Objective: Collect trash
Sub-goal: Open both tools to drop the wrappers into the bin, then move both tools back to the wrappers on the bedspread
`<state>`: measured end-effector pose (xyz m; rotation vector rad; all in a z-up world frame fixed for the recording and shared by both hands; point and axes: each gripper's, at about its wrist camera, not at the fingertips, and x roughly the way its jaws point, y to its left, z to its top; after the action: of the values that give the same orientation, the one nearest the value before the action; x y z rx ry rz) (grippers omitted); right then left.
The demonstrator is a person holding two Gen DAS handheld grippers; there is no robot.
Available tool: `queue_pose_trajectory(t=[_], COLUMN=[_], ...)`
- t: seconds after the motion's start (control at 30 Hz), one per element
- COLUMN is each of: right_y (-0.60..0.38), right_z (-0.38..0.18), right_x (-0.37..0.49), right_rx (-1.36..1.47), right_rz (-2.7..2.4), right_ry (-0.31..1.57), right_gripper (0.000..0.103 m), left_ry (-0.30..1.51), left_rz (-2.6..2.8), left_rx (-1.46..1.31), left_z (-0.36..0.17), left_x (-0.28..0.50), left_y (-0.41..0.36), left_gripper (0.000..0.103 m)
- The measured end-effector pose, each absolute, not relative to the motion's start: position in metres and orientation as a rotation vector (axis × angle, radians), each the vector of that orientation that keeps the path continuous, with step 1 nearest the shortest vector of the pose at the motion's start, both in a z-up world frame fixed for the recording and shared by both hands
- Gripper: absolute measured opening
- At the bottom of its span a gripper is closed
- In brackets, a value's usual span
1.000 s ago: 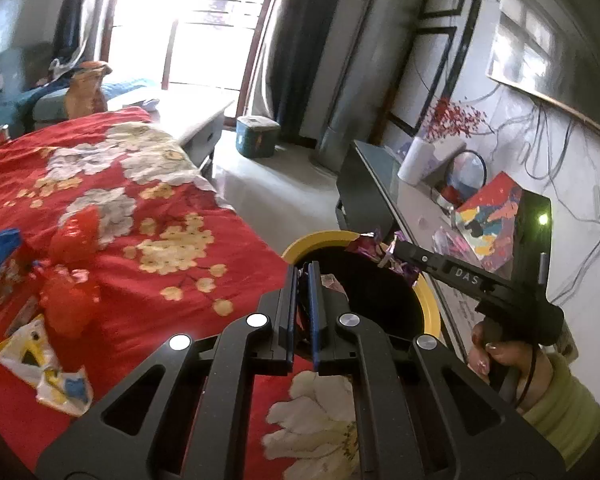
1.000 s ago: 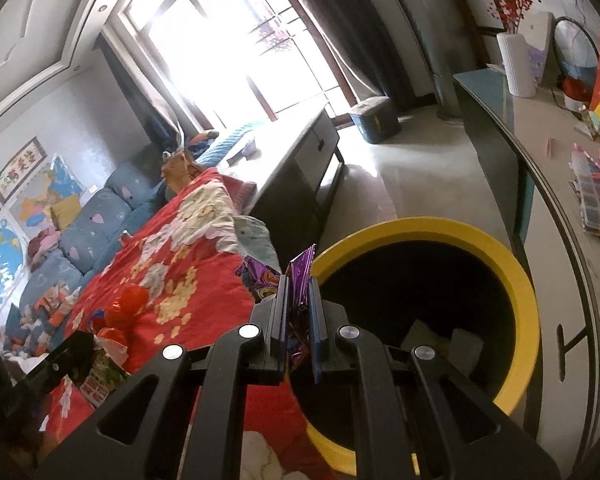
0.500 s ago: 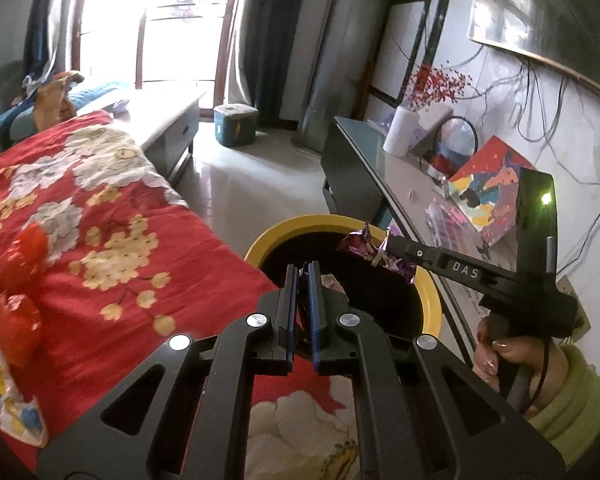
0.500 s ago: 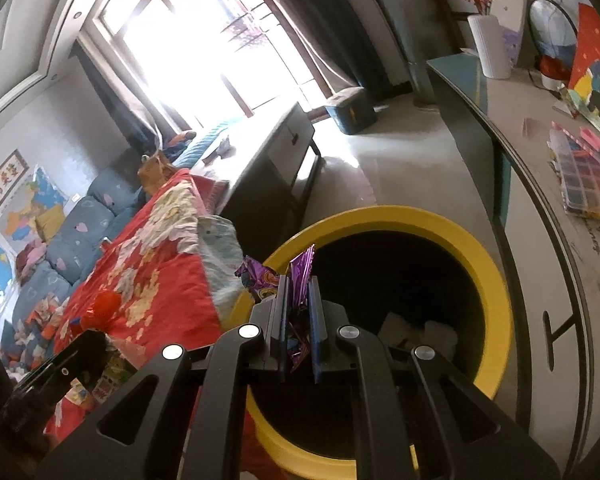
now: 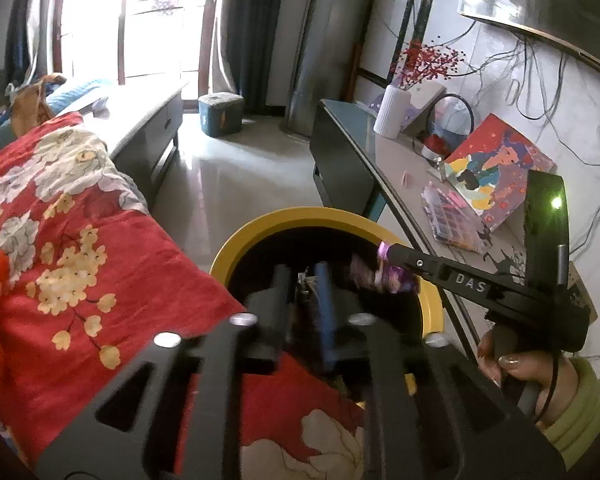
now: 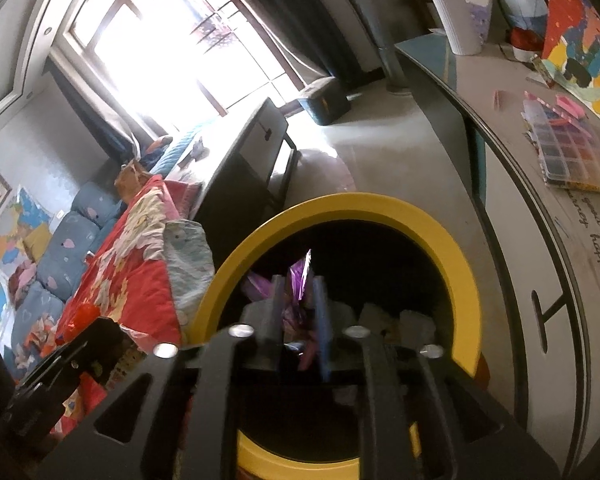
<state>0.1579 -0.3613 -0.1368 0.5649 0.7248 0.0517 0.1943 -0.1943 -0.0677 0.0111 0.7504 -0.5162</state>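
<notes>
Both grippers have just been opening over the yellow bin (image 6: 340, 210). Right gripper (image 6: 298, 304) stands narrowly parted, purple wrapper (image 6: 300, 276) upright between; left gripper (image 5: 304, 280) likewise, a scrap inside.

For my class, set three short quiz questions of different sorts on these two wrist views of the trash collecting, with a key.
1. True or false: the purple foil wrapper sits between the right tongs over the round yellow-rimmed bin.
2. Multiple choice: the red floral blanket lies A) inside the bin, B) beside the bin, C) on the grey side table.
3. Fill in: the left tongs point into the ____.

Key: 1 true; 2 B; 3 bin.
</notes>
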Motion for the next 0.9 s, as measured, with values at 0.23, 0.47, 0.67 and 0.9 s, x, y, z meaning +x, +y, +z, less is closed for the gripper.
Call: queue_pose_trajectory(t=[0.23, 0.47, 0.67, 0.9], right_y=[-0.363, -0.359, -0.345, -0.318], right_z=[-0.138, -0.131, -0.116, -0.093], right_x=[0.157, 0.156, 0.151, 0.146], right_rx=[0.557, 0.545, 0.513, 0.453], right_rz=[0.046, 0.056, 0.089, 0.139], right_ry=[0.720, 0.705, 0.679, 0.640], right_gripper=[0.043, 0.046, 0.048, 0.059], left_ry=[0.752, 0.727, 0.706, 0.678], left_rz=[-0.515, -0.505, -0.464, -0.398], left_rx=[-0.056, -0.108, -0.144, -0.160], left_z=[-0.065, -0.056, -0.048, -0.037], left_x=[0.195, 0.191, 0.186, 0.177], left_y=[-0.184, -0.170, -0.150, -0.125], left_gripper=[0.062, 0.076, 0.088, 0.092])
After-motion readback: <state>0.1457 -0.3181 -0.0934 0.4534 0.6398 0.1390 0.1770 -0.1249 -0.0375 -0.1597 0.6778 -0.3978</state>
